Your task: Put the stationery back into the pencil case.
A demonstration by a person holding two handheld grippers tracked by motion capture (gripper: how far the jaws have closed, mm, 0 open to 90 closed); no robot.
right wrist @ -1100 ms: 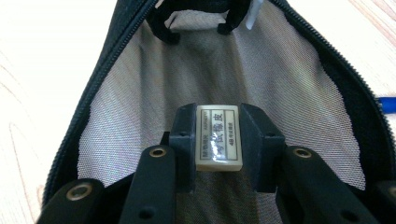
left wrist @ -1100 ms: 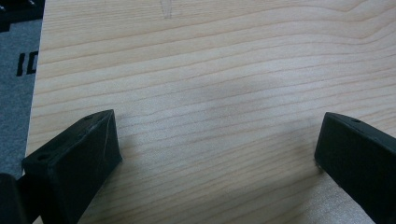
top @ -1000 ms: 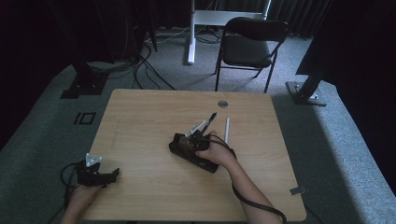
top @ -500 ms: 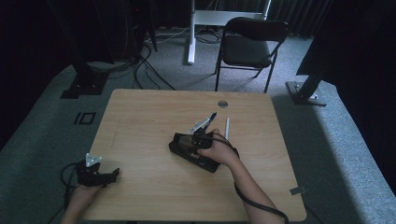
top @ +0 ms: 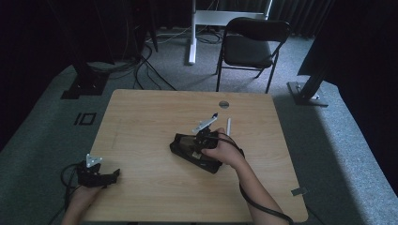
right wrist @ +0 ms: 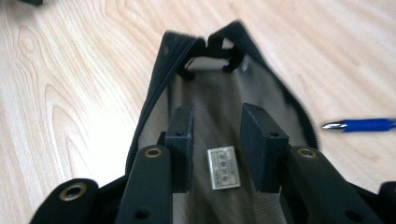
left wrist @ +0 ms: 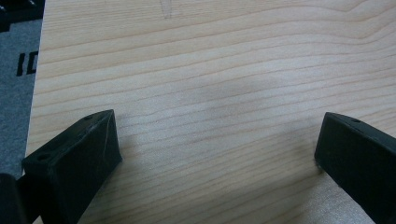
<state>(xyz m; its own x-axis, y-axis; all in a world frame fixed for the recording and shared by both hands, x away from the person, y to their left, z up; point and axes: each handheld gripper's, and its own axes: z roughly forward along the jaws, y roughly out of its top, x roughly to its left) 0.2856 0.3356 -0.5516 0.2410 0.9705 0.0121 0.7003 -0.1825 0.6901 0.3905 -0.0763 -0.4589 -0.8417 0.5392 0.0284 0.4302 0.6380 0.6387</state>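
Your table is a light wooden table [top: 150, 122] with a plain grain and a small round grey cable port [top: 224, 104] near its far edge. It stands on grey carpet, in a dim room hung with dark curtains. A black folding chair [top: 251, 44] sits beyond the far edge beside a white desk leg [top: 191, 33], and loose cables trail over the floor on the far left.

Your right gripper [right wrist: 215, 149] is over the black fabric pouch with a mesh lining [top: 187, 149], which lies flat near the middle of the table, a little to your right. In the right gripper view the two jaws sit inside the pouch's open mouth, a modest gap between them, above a small white label [right wrist: 223, 168] sewn into the lining. The pads press on nothing that you can see, so the jaws stand partly open and empty. The black buckle [right wrist: 212, 51] sits at the pouch's far end.

A blue pen with a silver tip [right wrist: 362, 125] lies on the wood just beside the pouch, apart from it. In the high view a white stick-like pen [top: 228, 125] lies just past your right hand.

Your left gripper [left wrist: 217, 149] rests at the near left corner, its jaws wide apart over bare wood, holding nothing.
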